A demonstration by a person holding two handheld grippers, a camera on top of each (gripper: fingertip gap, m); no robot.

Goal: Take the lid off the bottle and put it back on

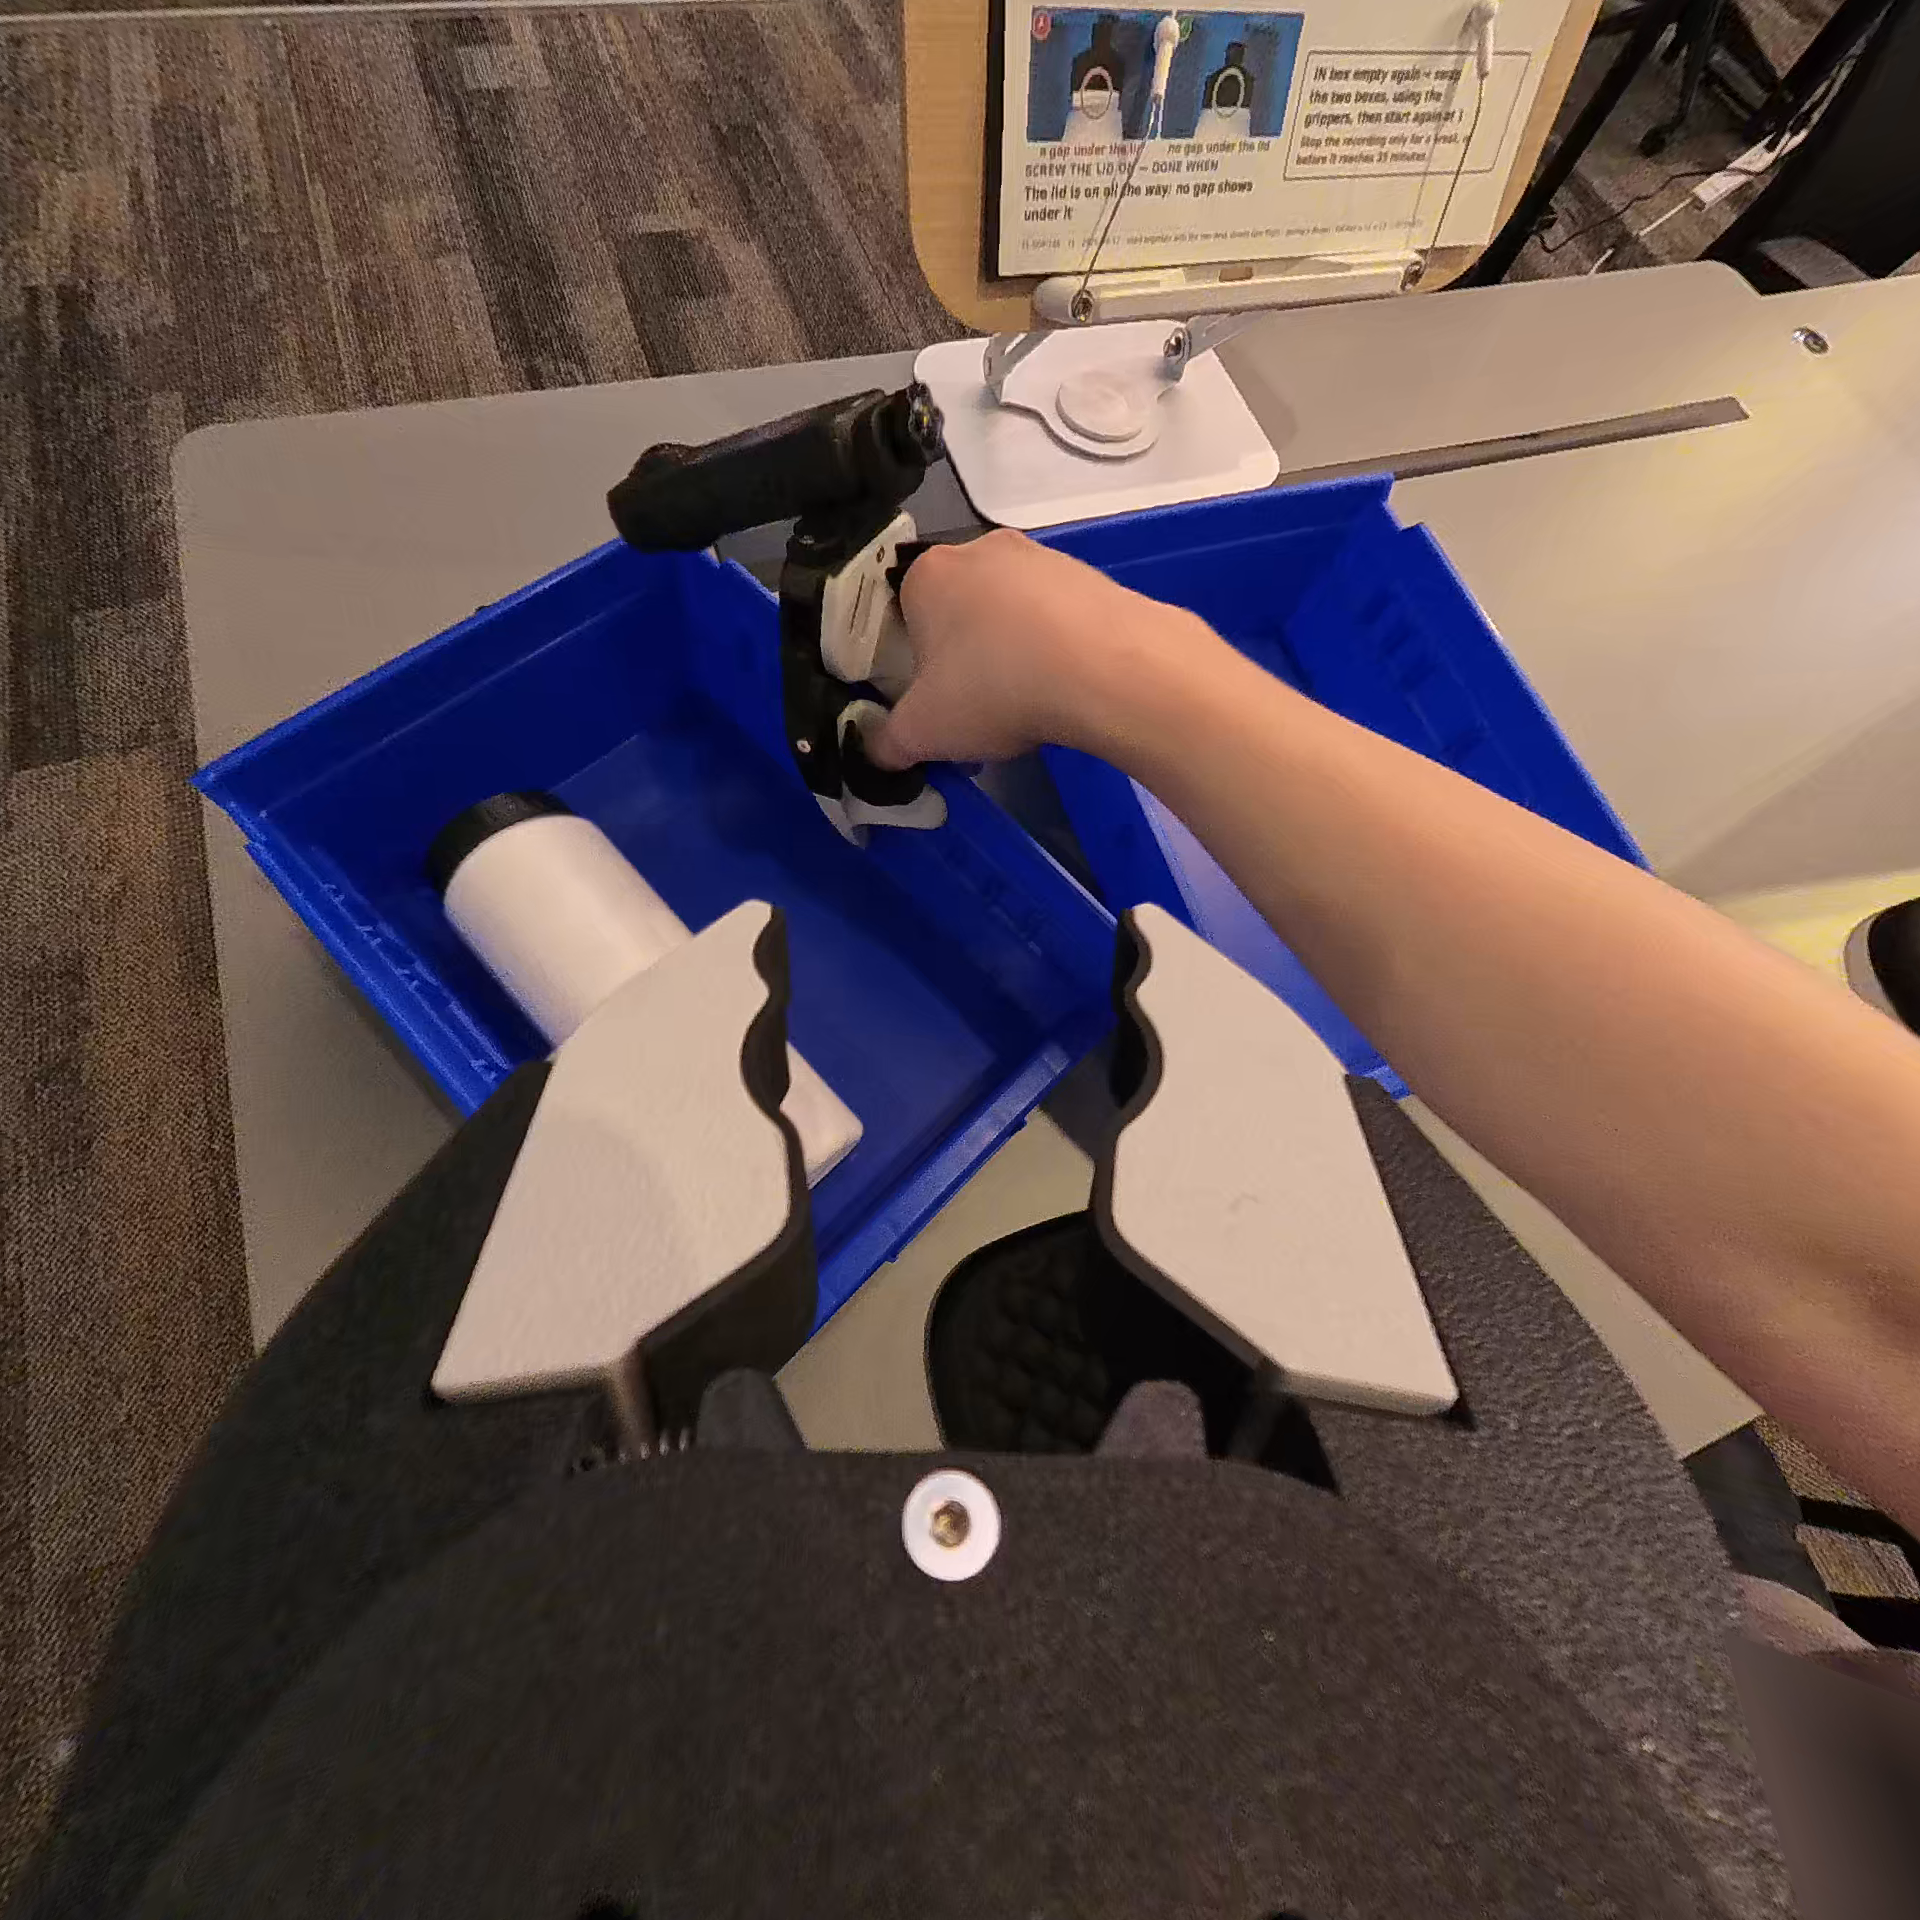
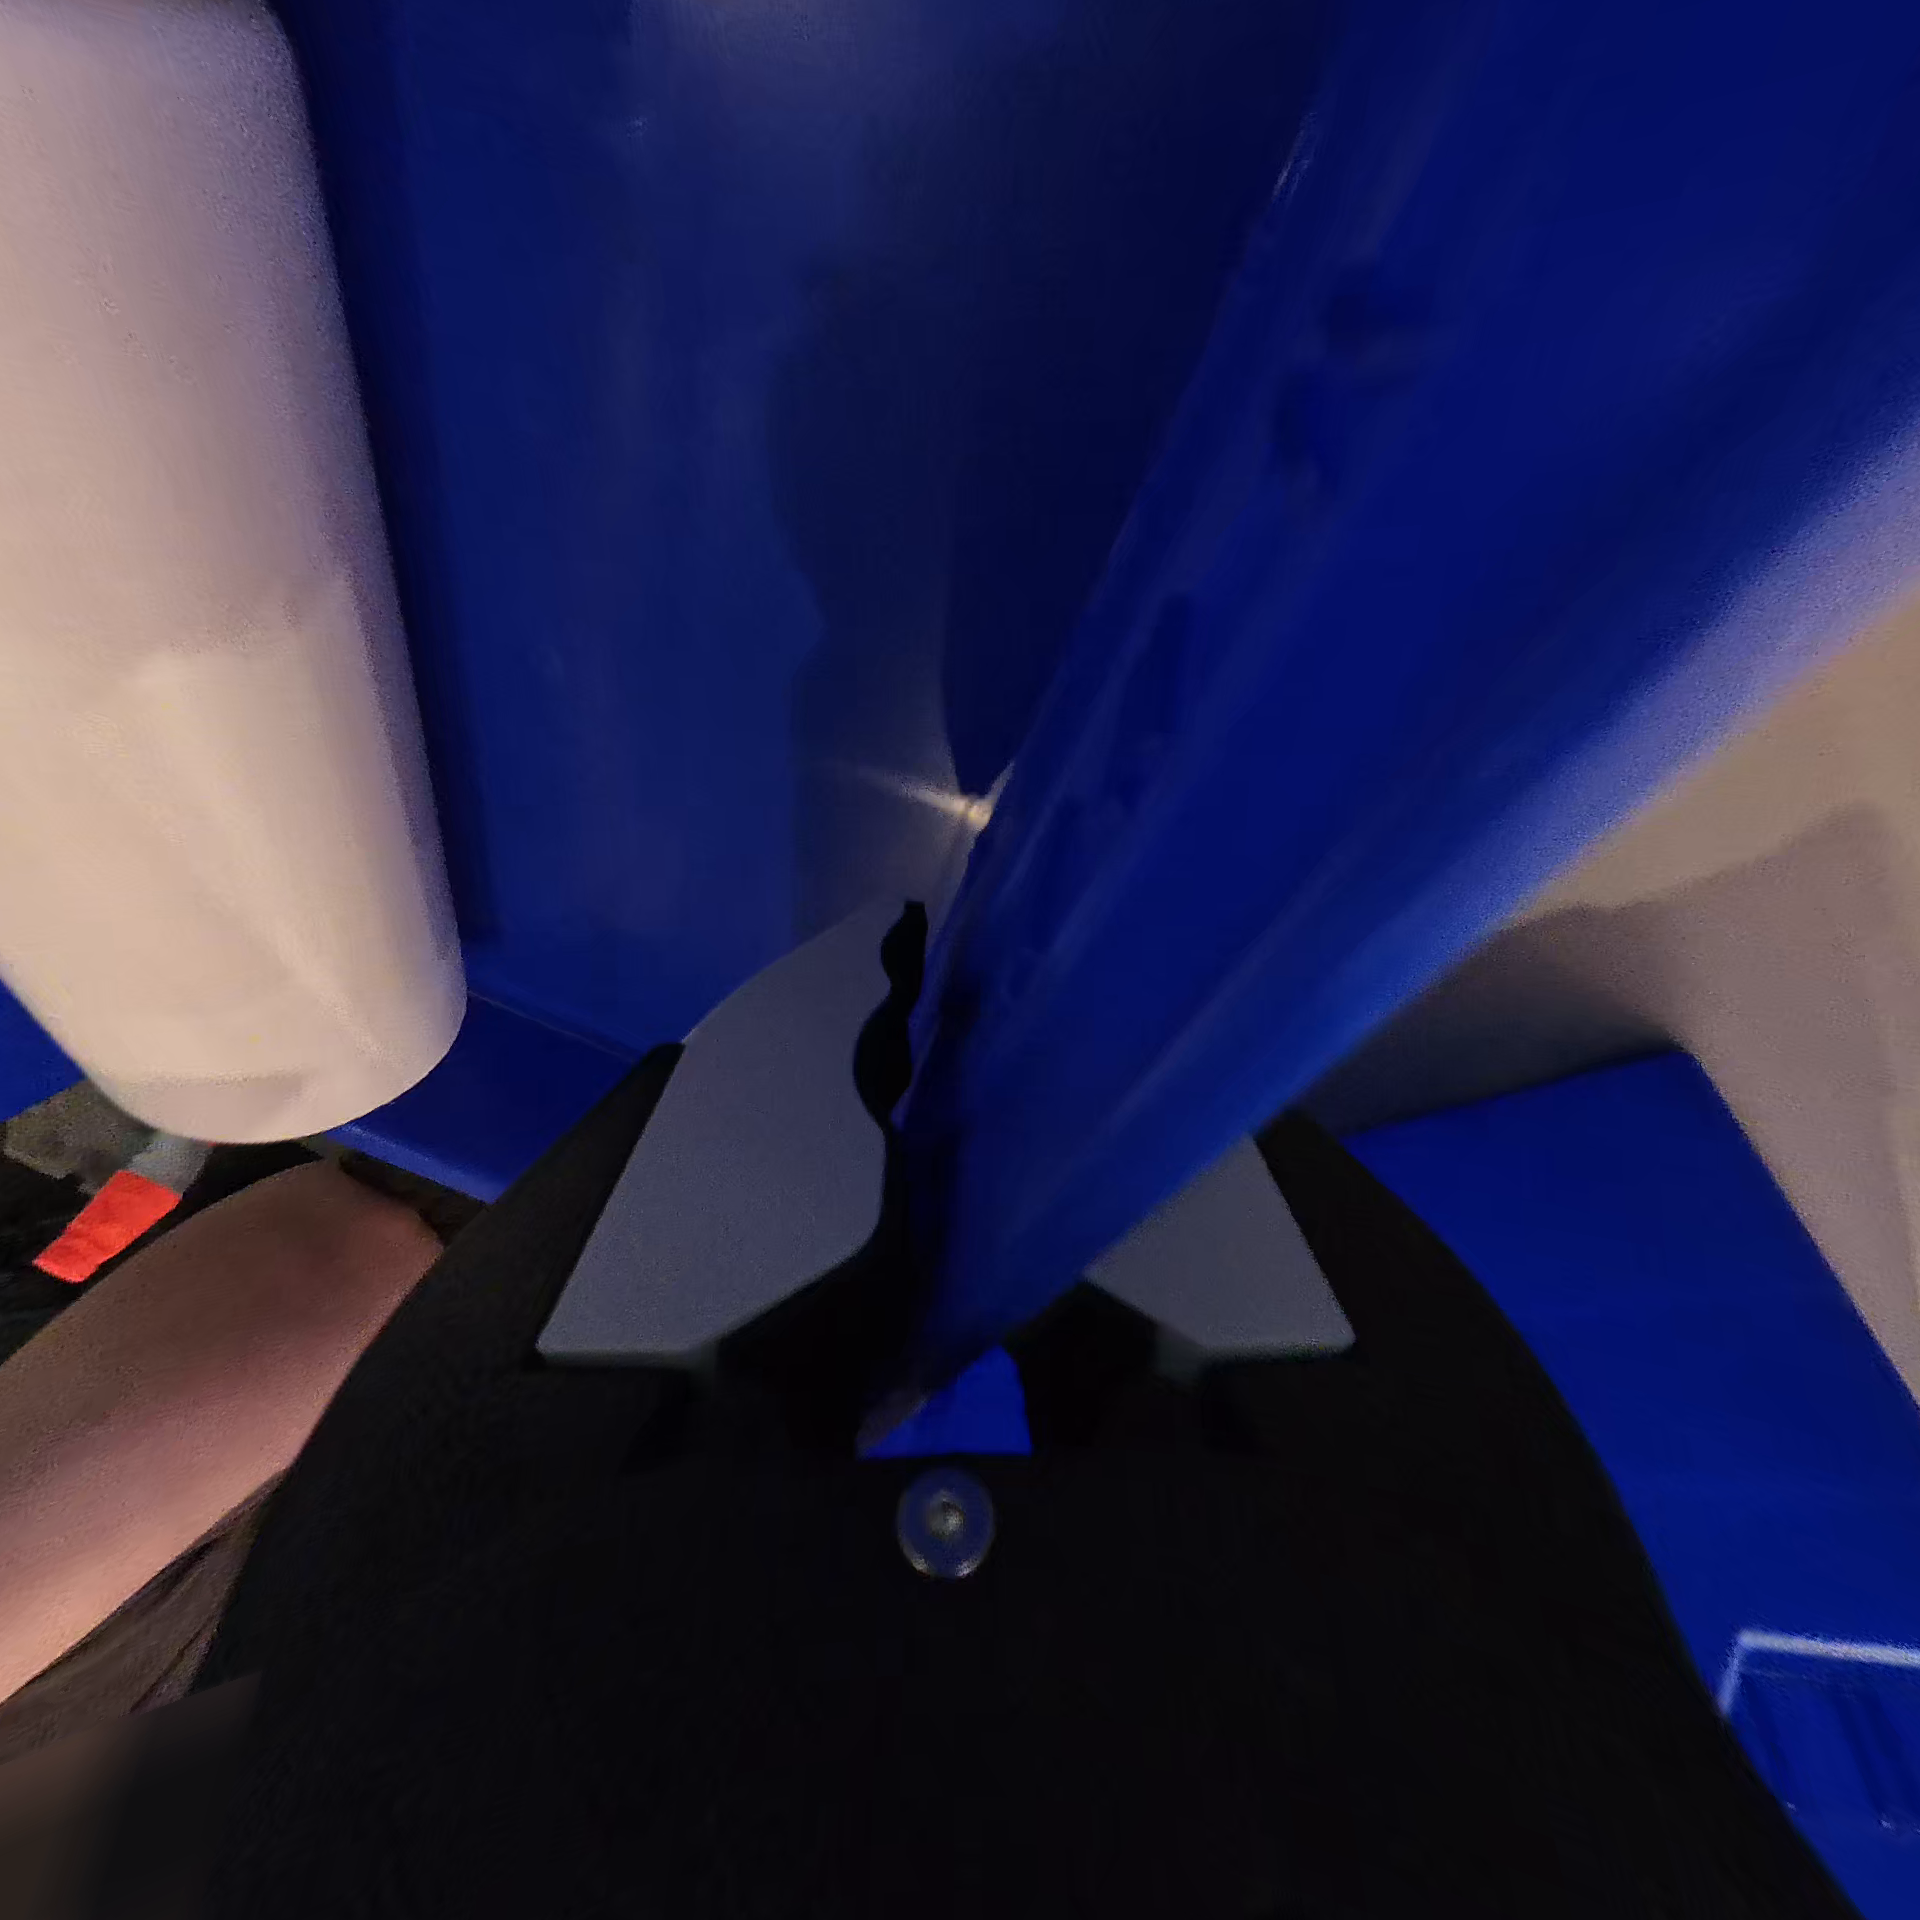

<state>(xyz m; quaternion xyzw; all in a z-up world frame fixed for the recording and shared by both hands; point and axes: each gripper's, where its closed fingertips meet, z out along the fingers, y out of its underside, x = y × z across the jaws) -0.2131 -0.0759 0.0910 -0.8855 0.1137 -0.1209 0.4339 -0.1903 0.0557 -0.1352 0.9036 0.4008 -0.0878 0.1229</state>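
Observation:
A white bottle (image 1: 561, 925) with a black lid (image 1: 499, 821) lies on its side in the left blue bin (image 1: 468, 707), lid end pointing away from me. My left gripper (image 1: 951, 920) is open and empty, hovering above the bin's near end, its left finger over the bottle's base. My right gripper (image 1: 883, 816), held by a hand, points down at the bin's right wall. In the right wrist view the gripper (image 2: 966, 987) straddles that blue wall (image 2: 1299, 623) and is closed on it. The bottle (image 2: 197, 623) lies to its left, blurred.
A second blue bin (image 1: 1351, 644) stands right of the first on the grey table (image 1: 416, 488). Behind them is a white stand base (image 1: 1101, 426) carrying a wooden board with an instruction sheet (image 1: 1226, 135). The person's forearm (image 1: 1403, 883) crosses over the right bin.

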